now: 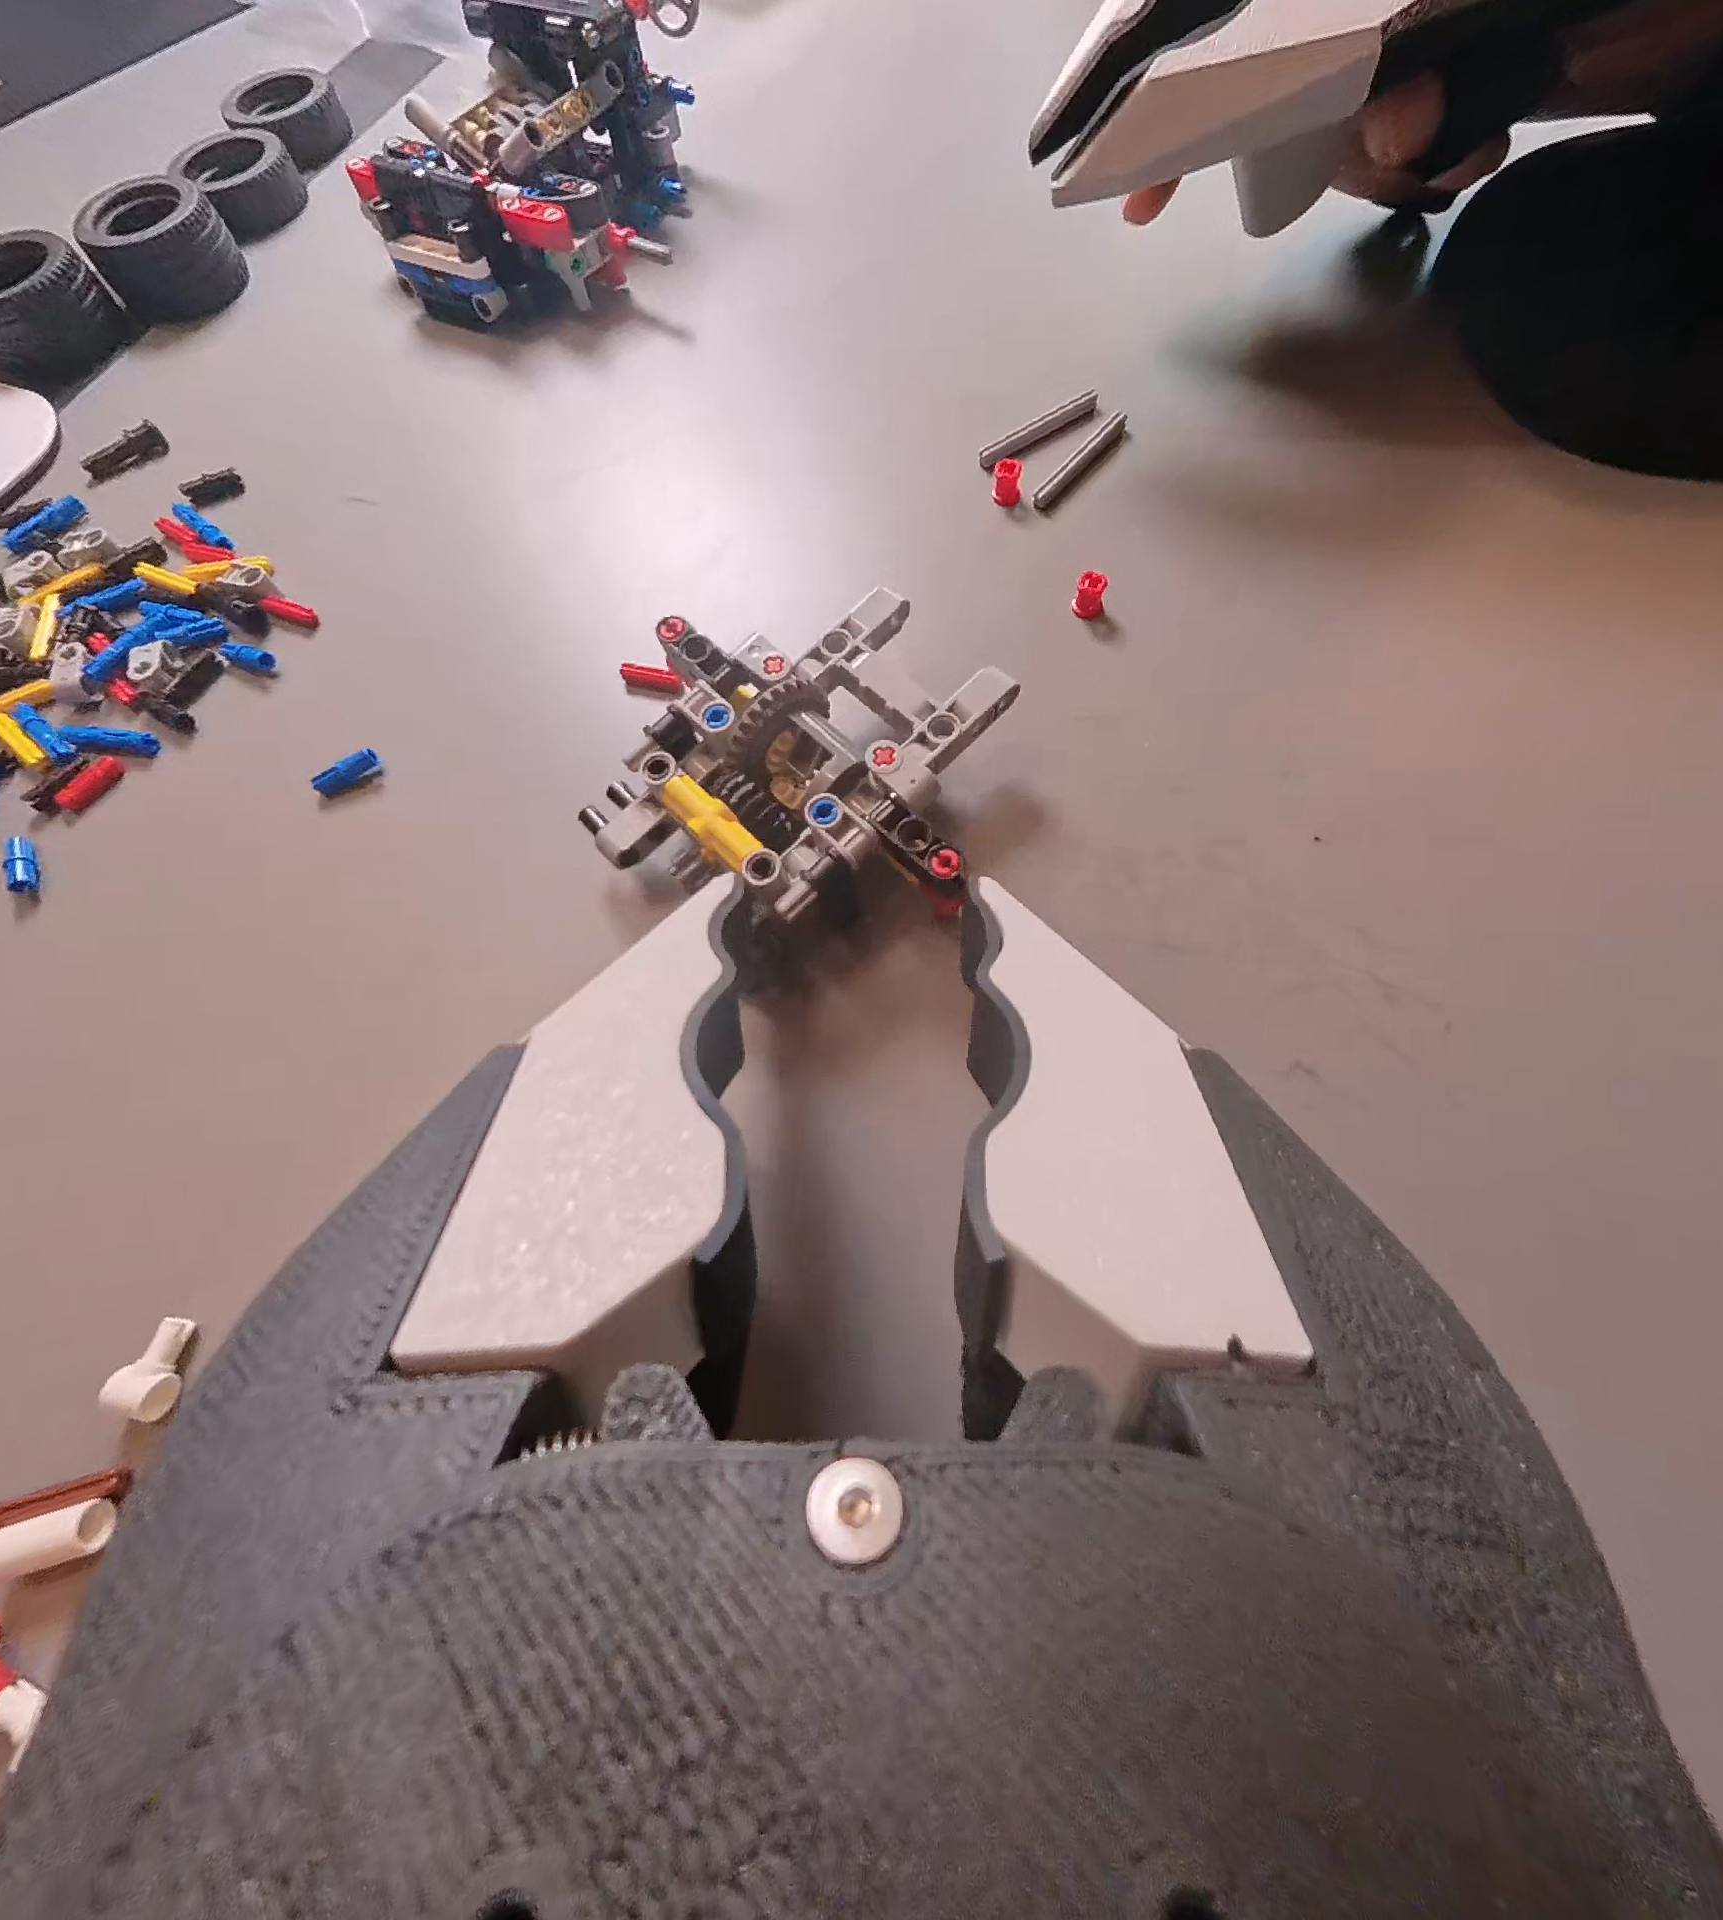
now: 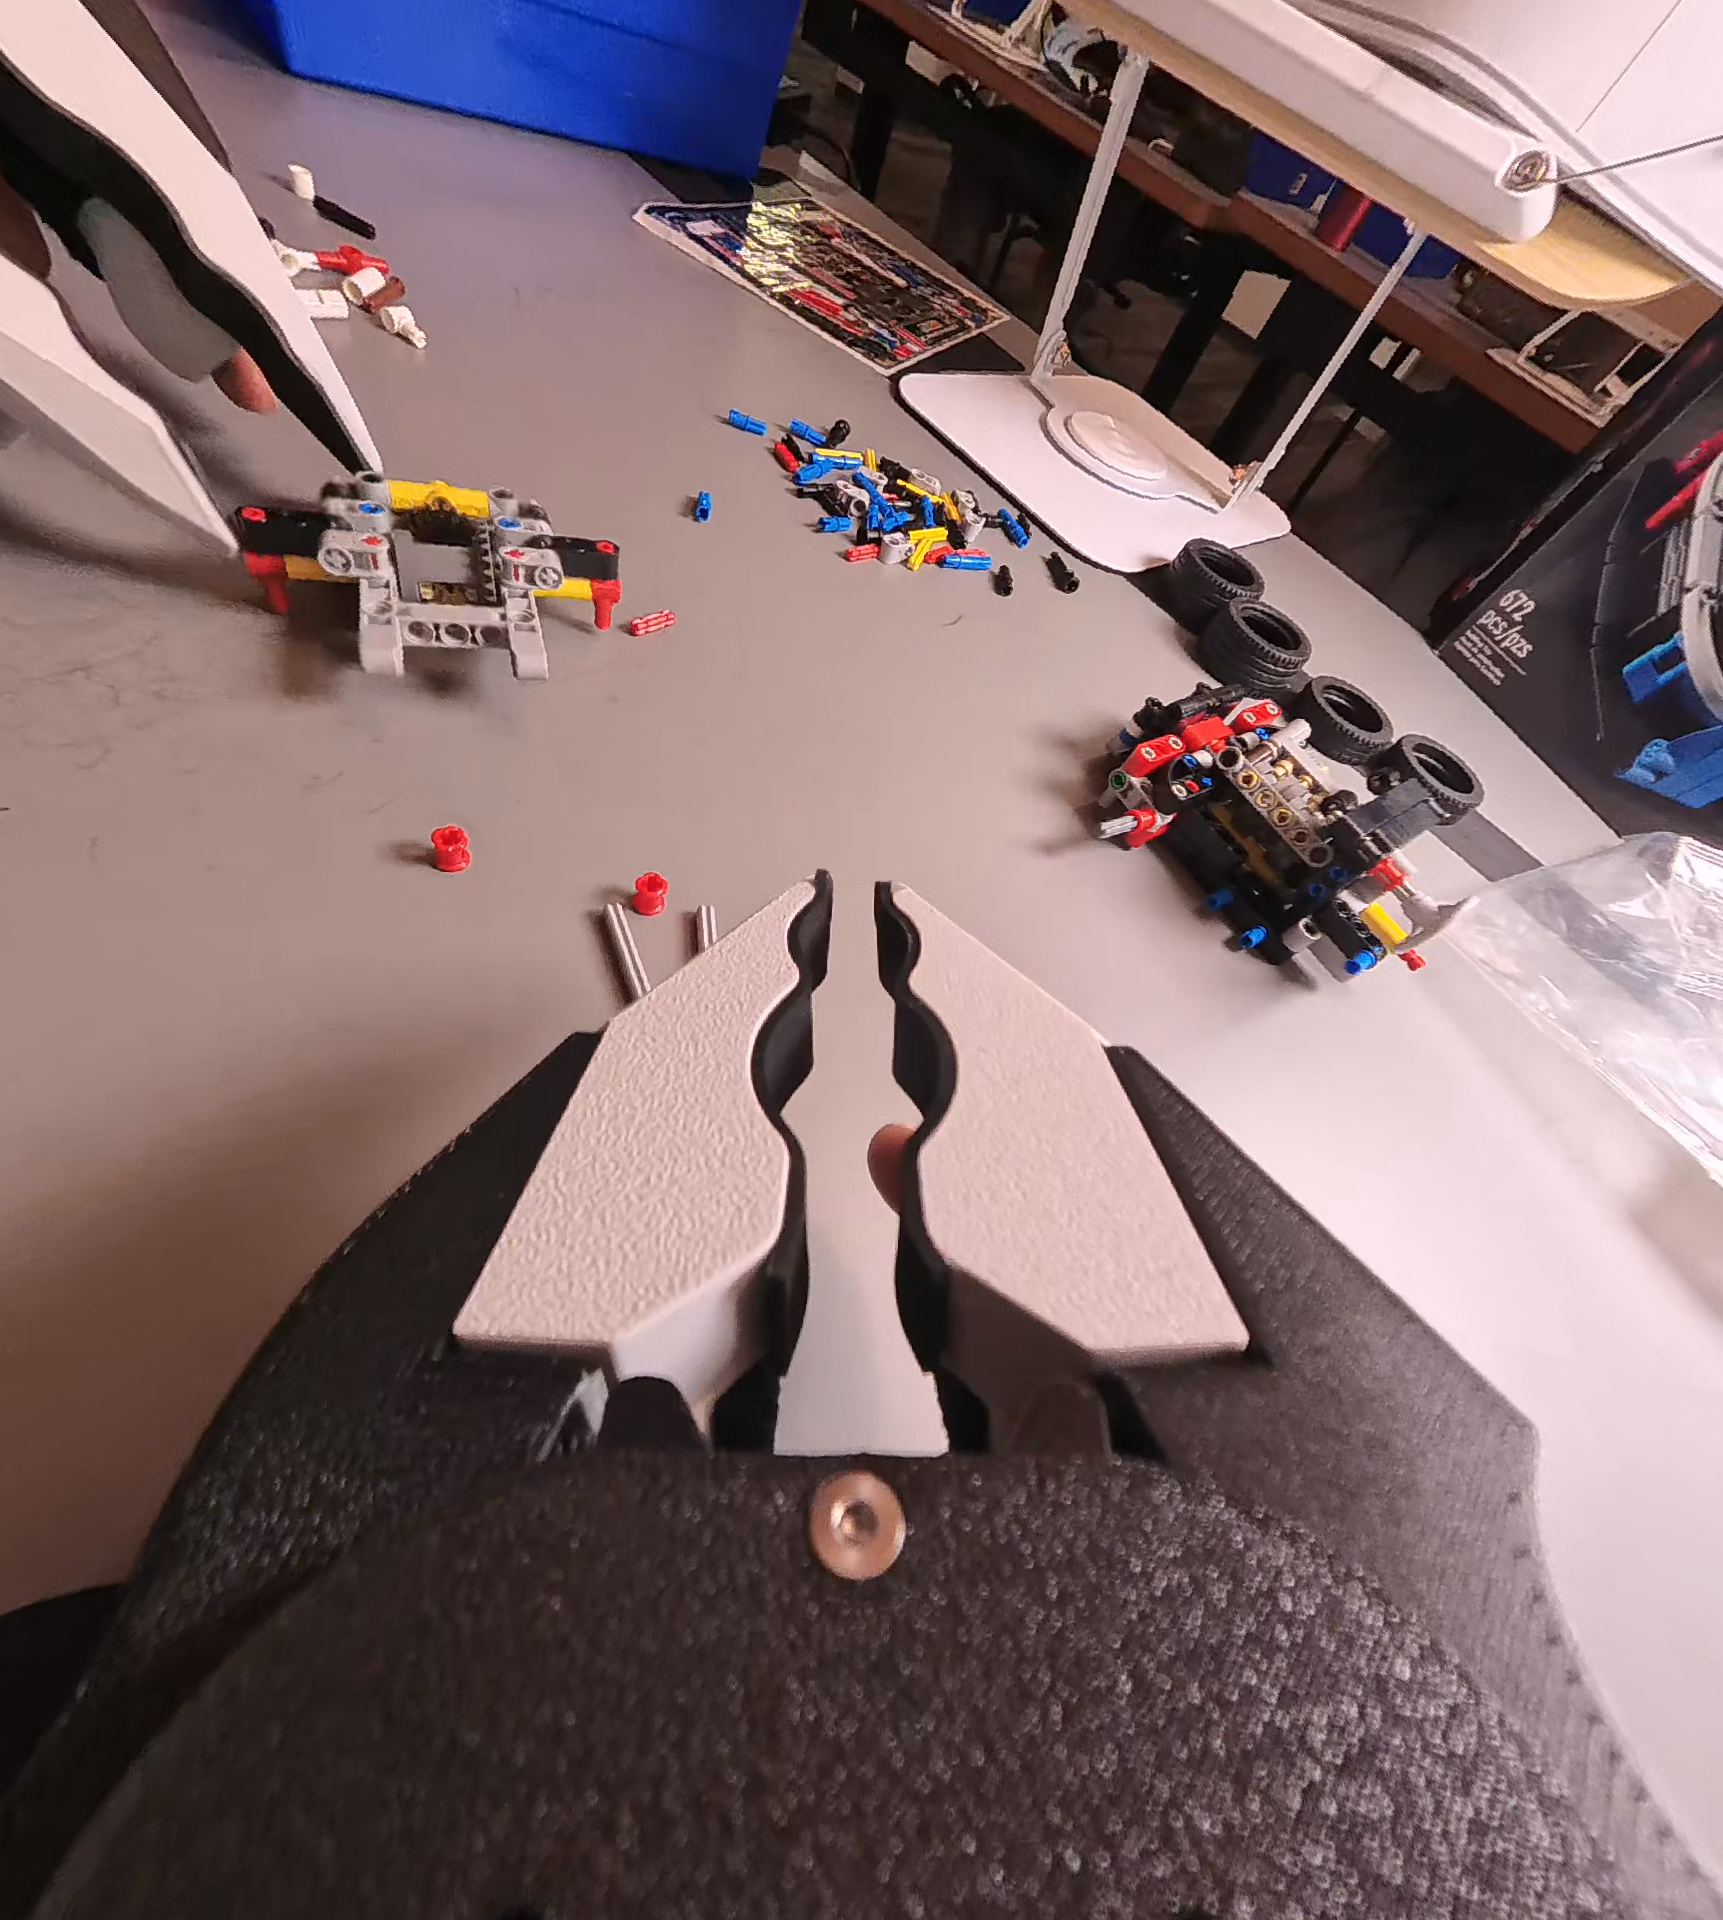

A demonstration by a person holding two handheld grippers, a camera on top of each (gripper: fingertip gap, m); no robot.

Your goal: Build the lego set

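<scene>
The left hand-held gripper (image 1: 846, 899) has its fingers apart, tips flanking the near end of the small grey lego assembly (image 1: 795, 764) on the grey surface (image 1: 1356, 935). The right hand-held gripper (image 2: 852, 899) hovers nearly closed with a narrow gap, empty, above two grey axles (image 2: 623, 951). A dark set box (image 2: 1646, 665) bearing white print stands beside four tyres (image 2: 1324, 675)

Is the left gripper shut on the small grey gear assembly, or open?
Open. The left gripper has its fingertips spread either side of the gear assembly's near end, with table showing between them; whether either tip touches it cannot be told.
</scene>
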